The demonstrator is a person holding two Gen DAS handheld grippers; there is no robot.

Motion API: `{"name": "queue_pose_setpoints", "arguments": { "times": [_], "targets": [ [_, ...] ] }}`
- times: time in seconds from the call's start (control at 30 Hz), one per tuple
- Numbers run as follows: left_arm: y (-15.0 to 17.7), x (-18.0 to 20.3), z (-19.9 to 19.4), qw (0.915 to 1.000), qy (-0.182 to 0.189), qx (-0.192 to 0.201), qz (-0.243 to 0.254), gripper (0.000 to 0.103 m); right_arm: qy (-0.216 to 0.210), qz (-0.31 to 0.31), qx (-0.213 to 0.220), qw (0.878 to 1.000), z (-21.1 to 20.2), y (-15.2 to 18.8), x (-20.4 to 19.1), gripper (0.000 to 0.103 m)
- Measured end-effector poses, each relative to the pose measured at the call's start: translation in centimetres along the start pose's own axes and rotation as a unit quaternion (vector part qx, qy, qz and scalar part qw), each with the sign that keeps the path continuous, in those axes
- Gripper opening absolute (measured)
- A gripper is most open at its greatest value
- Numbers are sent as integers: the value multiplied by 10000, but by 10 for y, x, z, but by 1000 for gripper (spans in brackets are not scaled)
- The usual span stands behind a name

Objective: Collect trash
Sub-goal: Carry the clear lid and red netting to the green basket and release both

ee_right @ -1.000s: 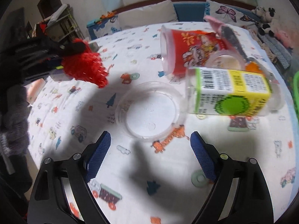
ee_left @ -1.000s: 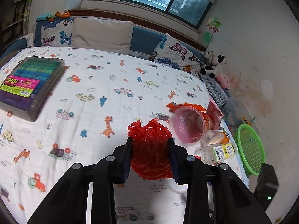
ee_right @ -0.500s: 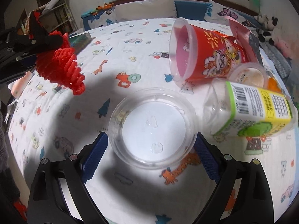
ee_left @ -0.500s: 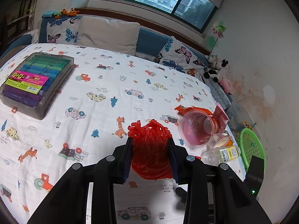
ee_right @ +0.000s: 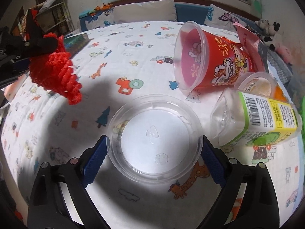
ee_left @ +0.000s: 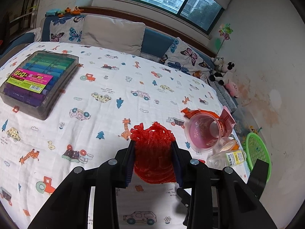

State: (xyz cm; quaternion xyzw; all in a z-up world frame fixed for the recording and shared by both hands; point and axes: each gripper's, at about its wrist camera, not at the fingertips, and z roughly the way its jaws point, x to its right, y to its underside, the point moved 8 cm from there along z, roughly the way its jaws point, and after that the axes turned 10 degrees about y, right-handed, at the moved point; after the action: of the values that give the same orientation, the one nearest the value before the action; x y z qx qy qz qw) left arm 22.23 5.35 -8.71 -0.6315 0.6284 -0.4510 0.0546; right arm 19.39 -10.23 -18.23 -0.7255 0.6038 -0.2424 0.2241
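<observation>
My left gripper (ee_left: 152, 145) is shut on a red knitted yarn bundle (ee_left: 152, 152) and holds it above the bed. The right wrist view shows that bundle (ee_right: 55, 72) hanging at the far left. My right gripper (ee_right: 154, 139) straddles a clear round plastic lid (ee_right: 154, 126) that lies flat on the sheet. Its jaws are closing, with the blue pads (ee_right: 95, 156) right at the lid's rim on both sides. A red printed cup (ee_right: 209, 61) lies on its side just beyond the lid. A clear bottle with a yellow-green label (ee_right: 263, 120) lies to the right.
A small clear cup (ee_right: 255, 84) and a pink wrapper (ee_right: 247, 36) lie by the red cup. A green basket (ee_left: 257, 152) sits off the bed's right edge. A box of markers (ee_left: 38, 82) rests at the left. Pillows and soft toys line the far side.
My right gripper moved forward and down until the clear lid, earlier ahead of its fingers, came between the pads. The left gripper kept holding the red bundle in nearly the same place.
</observation>
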Motion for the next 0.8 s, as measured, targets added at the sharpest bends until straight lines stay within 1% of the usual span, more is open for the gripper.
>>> {"name": "queue_pose_setpoints", "arguments": {
  "times": [0.17,0.33,0.63,0.8],
  "targets": [
    [-1,7,0,10000,39,26,57,34,-64,-33,178,9998,-20,2,4,92],
    [-3,23,2,9998,133,8,172,34,-108,119,338,9993,-46,5,22,92],
    [0,66,17,9982,375,-105,453,34,30,523,608,9968,-90,11,78,92],
    [2,96,27,9965,524,-194,624,34,211,762,734,9942,-107,14,114,92]
  ]
}}
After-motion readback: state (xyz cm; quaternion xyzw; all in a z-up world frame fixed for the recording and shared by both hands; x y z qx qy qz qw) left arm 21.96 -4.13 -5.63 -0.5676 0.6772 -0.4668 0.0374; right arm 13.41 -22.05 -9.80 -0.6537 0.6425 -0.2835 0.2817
